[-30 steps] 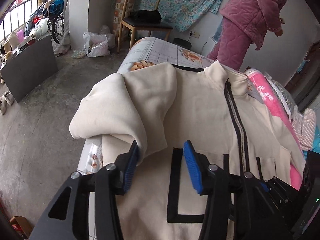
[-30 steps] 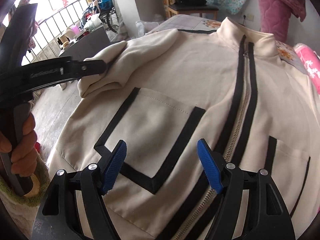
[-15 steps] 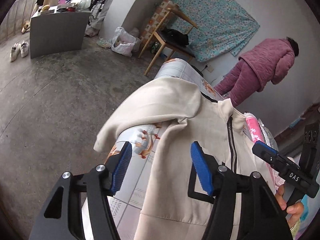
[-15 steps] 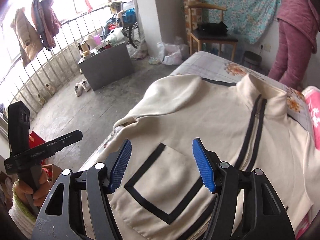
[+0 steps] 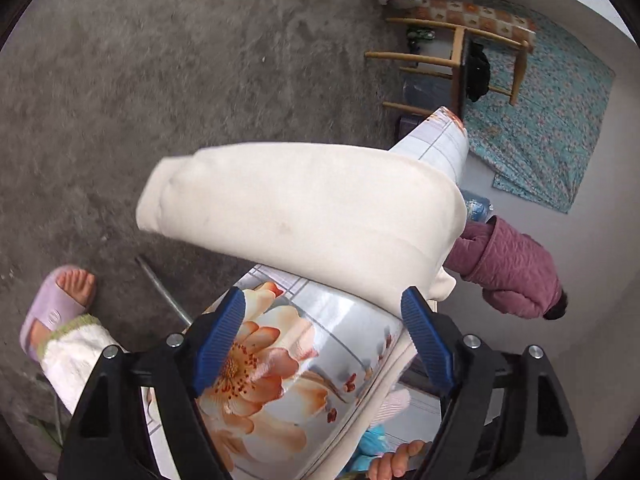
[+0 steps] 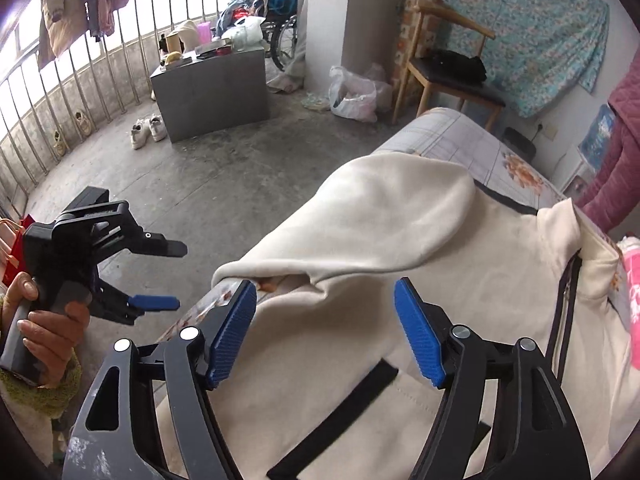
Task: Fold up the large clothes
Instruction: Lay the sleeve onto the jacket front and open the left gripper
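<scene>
While its jaws were opening, the left gripper [image 5: 322, 334] gripped nothing; it hovered at the floral bedsheet [image 5: 280, 364] edge, just below the cream jacket's [image 5: 304, 216] folded sleeve.

Right wrist view: right gripper [image 6: 325, 332] opening, empty, above the jacket [image 6: 460, 280] spread on the bed.

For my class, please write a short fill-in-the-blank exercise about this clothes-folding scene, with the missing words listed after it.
1. The cream zip-up jacket lies spread on a ____-printed bedsheet.
2. The jacket's trim and zip edging are ____ in colour.
3. A black bag rests on the wooden ____ by the wall.
4. Near the grey box a pair of white ____ sits on the floor.

Missing words: flower; black; chair; shoes
</scene>
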### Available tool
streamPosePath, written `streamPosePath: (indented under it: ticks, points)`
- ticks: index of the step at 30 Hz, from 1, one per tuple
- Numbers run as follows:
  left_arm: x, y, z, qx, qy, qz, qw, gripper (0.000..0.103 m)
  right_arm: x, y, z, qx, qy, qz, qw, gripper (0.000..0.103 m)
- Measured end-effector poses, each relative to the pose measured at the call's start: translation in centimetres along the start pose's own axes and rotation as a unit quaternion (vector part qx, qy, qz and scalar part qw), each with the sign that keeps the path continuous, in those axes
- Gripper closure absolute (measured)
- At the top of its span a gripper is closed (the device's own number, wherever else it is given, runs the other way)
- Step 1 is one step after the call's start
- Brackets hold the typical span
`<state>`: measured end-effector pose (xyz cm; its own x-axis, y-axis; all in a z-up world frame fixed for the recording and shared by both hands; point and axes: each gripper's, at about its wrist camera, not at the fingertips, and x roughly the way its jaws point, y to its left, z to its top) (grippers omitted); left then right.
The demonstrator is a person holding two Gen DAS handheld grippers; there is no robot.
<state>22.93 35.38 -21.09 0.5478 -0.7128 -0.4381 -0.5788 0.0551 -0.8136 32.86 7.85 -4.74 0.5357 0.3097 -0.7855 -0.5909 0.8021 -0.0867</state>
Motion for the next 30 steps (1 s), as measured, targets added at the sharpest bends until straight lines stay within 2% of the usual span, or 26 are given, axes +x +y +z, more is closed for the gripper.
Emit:
streamPosePath:
  ticks: [3, 5, 10, 12, 15, 16, 17, 18, 19, 20, 21, 23, 25, 27, 29, 30]
  points:
    - [2.6, 2.5, 1.4, -0.080, 0.033, -0.029, 0.9959, 0.018, 2.1, -0.3, 0.2, -0.003, 0.020, -0.004, 1.000, 0.032]
    - [3.8, 3.7, 2.1, -0.115, 0.044, -0.037, 0.9918, 0.016, 3.3, -0.6, -0.3, 0.003, 0.038, -0.003, 0.999, 0.032]
    - [6.9, 5.2, 4.1, -0.149, 0.070, -0.031, 0.9859, 0.014, 4.7, -1.3, -1.9, 0.030, 0.060, 0.019, 0.998, 0.032]
    - [7.7, 5.3, 5.0, -0.153, 0.069, -0.018, 0.9857, 0.014, 4.8, -1.8, -2.1, 0.050, 0.063, 0.036, 0.996, 0.032]
    - [8.4, 5.7, 6.1, -0.164, 0.054, -0.008, 0.9850, 0.015, 4.6, -1.5, -2.0, 0.042, 0.065, 0.035, 0.996, 0.033]
    - [8.6, 5.7, 6.4, -0.164, 0.046, -0.002, 0.9855, 0.018, 4.5, -1.4, -2.0, 0.038, 0.066, 0.036, 0.996, 0.034]
    - [8.6, 5.7, 6.6, -0.163, 0.039, 0.006, 0.9858, 0.027, 4.6, -1.4, -1.9, 0.037, 0.068, 0.038, 0.996, 0.036]
    - [9.0, 5.5, 7.0, -0.163, 0.036, 0.012, 0.9859, 0.041, 4.6, -1.4, -1.7, 0.036, 0.070, 0.042, 0.996, 0.037]
    - [9.1, 5.3, 7.2, -0.163, 0.034, 0.019, 0.9858, 0.049, 4.7, -1.3, -1.6, 0.035, 0.073, 0.044, 0.996, 0.038]
    - [9.2, 5.1, 7.3, -0.160, 0.033, 0.025, 0.9863, 0.063, 4.7, -1.3, -1.5, 0.035, 0.075, 0.045, 0.996, 0.039]
    - [9.0, 4.8, 7.3, -0.152, 0.028, 0.030, 0.9875, 0.077, 4.7, -1.2, -1.5, 0.034, 0.076, 0.047, 0.995, 0.040]
    - [8.2, 3.7, 7.4, -0.127, 0.006, 0.038, 0.9912, 0.091, 4.7, -1.1, -1.4, 0.033, 0.079, 0.050, 0.995, 0.042]
    - [6.4, 1.6, 7.3, -0.085, -0.029, 0.063, 0.9939, 0.094, 4.8, -1.1, -1.2, 0.032, 0.081, 0.051, 0.995, 0.042]
    - [3.6, -1.7, 6.7, -0.019, -0.081, 0.089, 0.9926, 0.095, 4.9, -1.4, -1.0, 0.033, 0.085, 0.057, 0.994, 0.044]
    - [0.9, -6.1, 5.3, 0.054, -0.130, 0.112, 0.9837, 0.095, 4.6, -2.0, -0.8, 0.041, 0.088, 0.070, 0.993, 0.049]
    - [-0.5, -8.8, 4.0, 0.103, -0.155, 0.126, 0.9743, 0.095, 4.0, -2.4, -0.8, 0.048, 0.085, 0.073, 0.993, 0.049]
